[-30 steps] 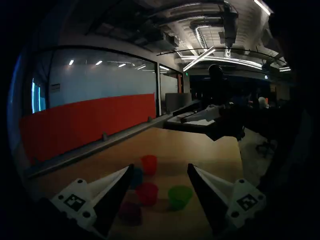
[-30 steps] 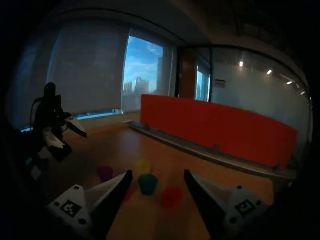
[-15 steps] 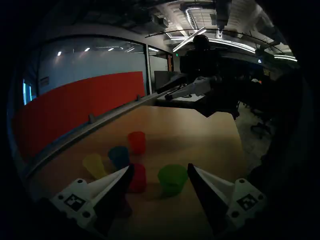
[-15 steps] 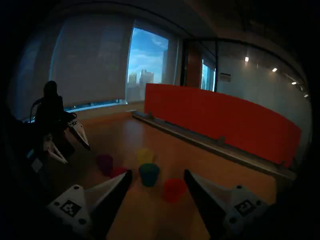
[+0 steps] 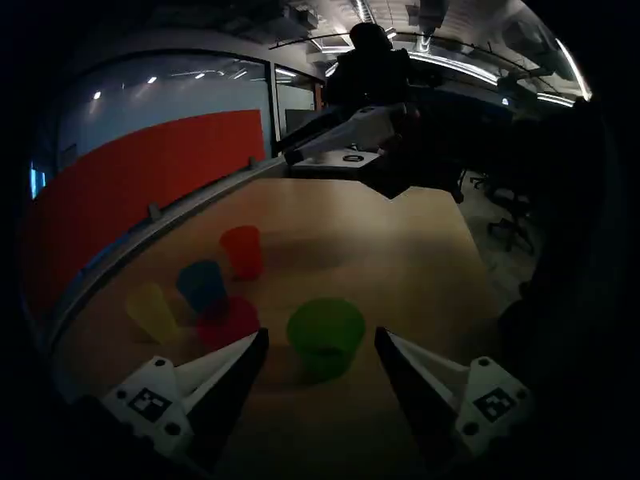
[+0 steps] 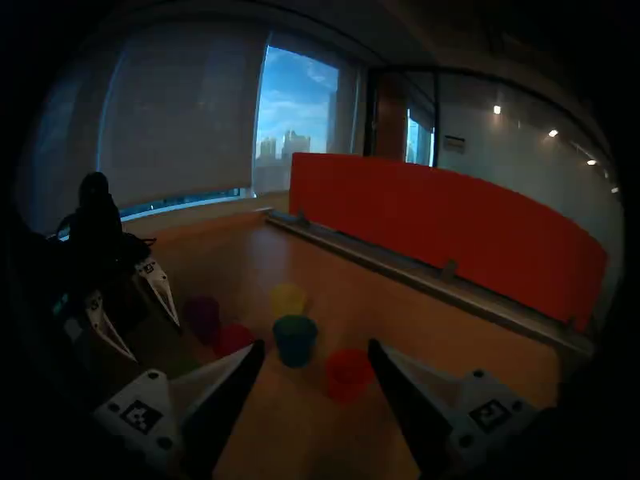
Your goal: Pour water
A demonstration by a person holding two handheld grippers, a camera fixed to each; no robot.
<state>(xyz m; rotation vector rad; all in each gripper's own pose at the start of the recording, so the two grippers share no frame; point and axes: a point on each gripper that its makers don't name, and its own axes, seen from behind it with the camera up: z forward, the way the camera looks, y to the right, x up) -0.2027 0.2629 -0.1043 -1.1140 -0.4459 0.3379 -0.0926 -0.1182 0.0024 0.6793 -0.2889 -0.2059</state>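
Observation:
Several coloured plastic cups stand clustered on a wooden table [image 5: 400, 264]. In the left gripper view a green cup [image 5: 326, 320] is nearest, just beyond and between the tips of my open left gripper [image 5: 320, 336]. Behind it stand a crimson cup [image 5: 228, 318], a blue cup [image 5: 202, 284], an orange-red cup [image 5: 242, 250] and a yellow cup [image 5: 150, 310]. My right gripper [image 6: 316, 346] is open and empty, with the blue cup [image 6: 294, 338] and the orange-red cup [image 6: 348, 372] just ahead, and the yellow cup [image 6: 288, 300], crimson cup [image 6: 232, 336] and a purple cup [image 6: 202, 316] farther off.
A red partition [image 6: 448, 220] with a metal rail runs along one table edge. The right gripper [image 5: 344, 136] hovers over the far end of the table, held by a dark figure. The left gripper [image 6: 132, 308] hangs at the left. The room is dim; office chairs [image 5: 512, 224] stand beyond the table.
My left gripper has tilted down and come closer to the cups; the green cup now sits large between its tips. The right gripper has edged slightly toward the cluster. Both stayed open.

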